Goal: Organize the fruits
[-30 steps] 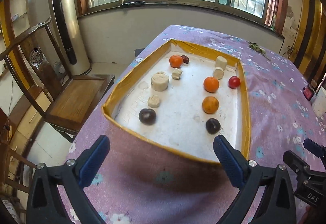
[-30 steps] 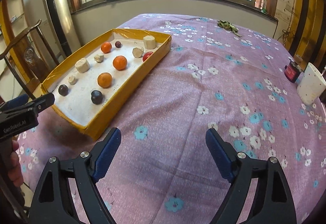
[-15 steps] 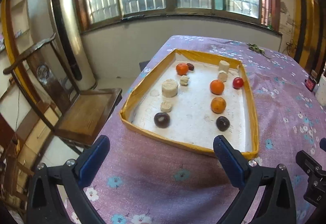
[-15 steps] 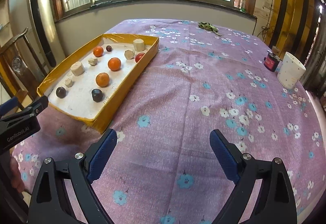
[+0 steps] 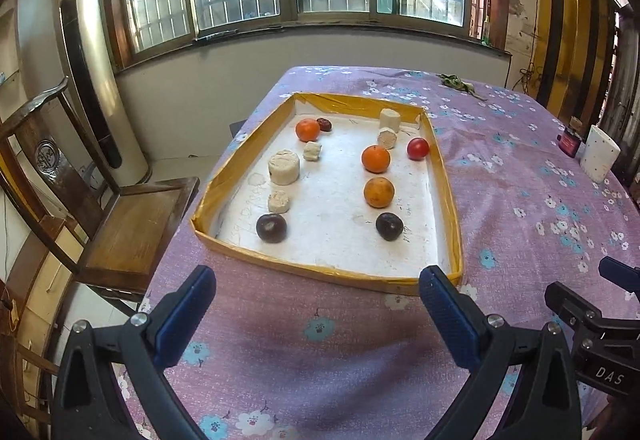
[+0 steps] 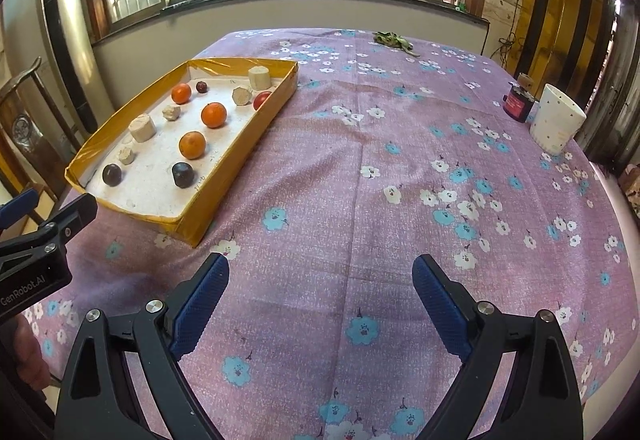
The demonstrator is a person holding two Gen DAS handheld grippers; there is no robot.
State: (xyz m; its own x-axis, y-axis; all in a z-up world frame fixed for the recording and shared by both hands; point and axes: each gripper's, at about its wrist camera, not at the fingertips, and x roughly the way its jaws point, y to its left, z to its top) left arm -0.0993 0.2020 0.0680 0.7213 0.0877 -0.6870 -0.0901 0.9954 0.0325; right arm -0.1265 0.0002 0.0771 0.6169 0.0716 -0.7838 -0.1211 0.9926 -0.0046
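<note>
A brown wooden chair (image 5: pixel 132 216) stands off the table's left edge. The shallow yellow-rimmed tray with a white floor (image 5: pixel 444 176) lies near that edge on the purple floral tablecloth (image 6: pixel 360 168). Its left column holds a dark purple round fruit (image 5: pixel 271 227), cream cylindrical pieces (image 5: pixel 283 167) and an orange round fruit (image 5: pixel 307 129); its right column holds a second dark fruit (image 5: pixel 389 226), two orange fruits (image 5: pixel 378 192) and a red round fruit (image 5: pixel 417 148). The left gripper (image 5: pixel 316 300) hovers short of the tray's near rim, jaws wide, nothing between them. The right gripper (image 6: pixel 320 294), whose jaws have just been opening, stands wide and empty over bare cloth right of the tray's near corner. Open cloth extends to a white cup (image 6: pixel 557 124) and a small dark red jar (image 6: pixel 519 102) near the right edge
</note>
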